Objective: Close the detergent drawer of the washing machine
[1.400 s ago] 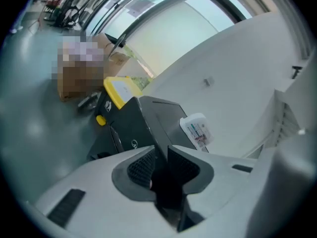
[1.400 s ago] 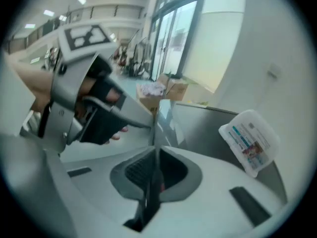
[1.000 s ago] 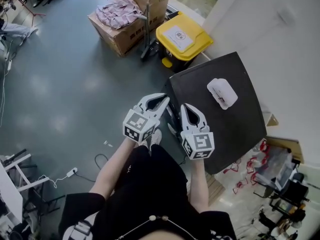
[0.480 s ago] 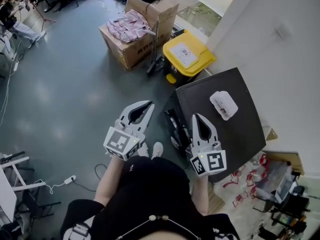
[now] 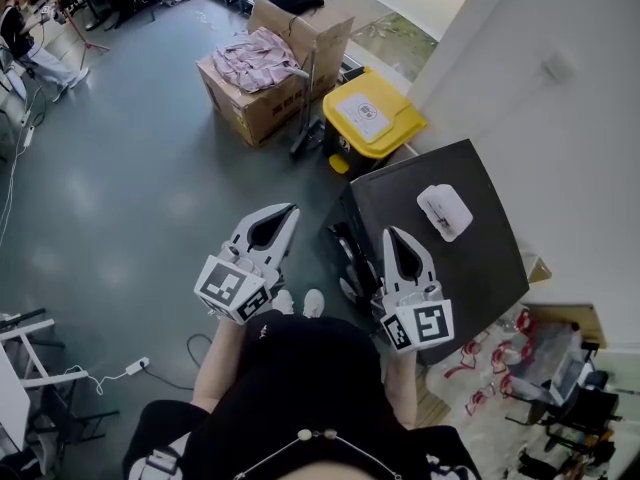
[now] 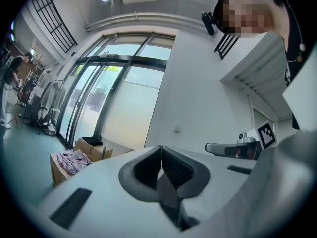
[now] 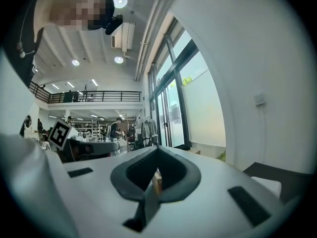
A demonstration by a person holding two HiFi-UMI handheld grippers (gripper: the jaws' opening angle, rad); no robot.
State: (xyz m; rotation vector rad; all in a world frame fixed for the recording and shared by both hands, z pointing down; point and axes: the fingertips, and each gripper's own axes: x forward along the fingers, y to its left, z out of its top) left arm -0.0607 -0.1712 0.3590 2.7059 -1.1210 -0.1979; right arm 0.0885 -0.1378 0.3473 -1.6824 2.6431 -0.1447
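Two grippers are up in front of you, both level, jaws pointing away from your body. Your left gripper (image 5: 290, 209) hangs over the grey floor (image 5: 130, 198), apart from the washing machine (image 5: 470, 268). Its jaws have just been closing and meet tip to tip, with nothing between them. Your right gripper (image 5: 393, 233) is over the near front edge of the machine's top. Its jaws are pressed together as well, and they hold nothing.

The washing machine stands on your right against the white wall (image 5: 560, 98). Its dark top faces up at you, and a flat white object (image 5: 445, 211) lies on it toward the wall side. The machine's front face shows only as a narrow dark strip (image 5: 348, 253) between your two grippers, with a few paler parts on it. From this steep angle the detergent drawer cannot be picked out on that strip, so you cannot tell whether it is pushed in or standing out.

Past the machine's far corner, just beside it, is a yellow-lidded bin (image 5: 372, 118). Left of the bin is an open cardboard box (image 5: 245, 103) holding pink clothes (image 5: 258, 53), with a second box (image 5: 305, 18) behind it. Your shoes (image 5: 312, 303) show on the floor between the grippers, and a white power strip (image 5: 135, 368) lies at the lower left
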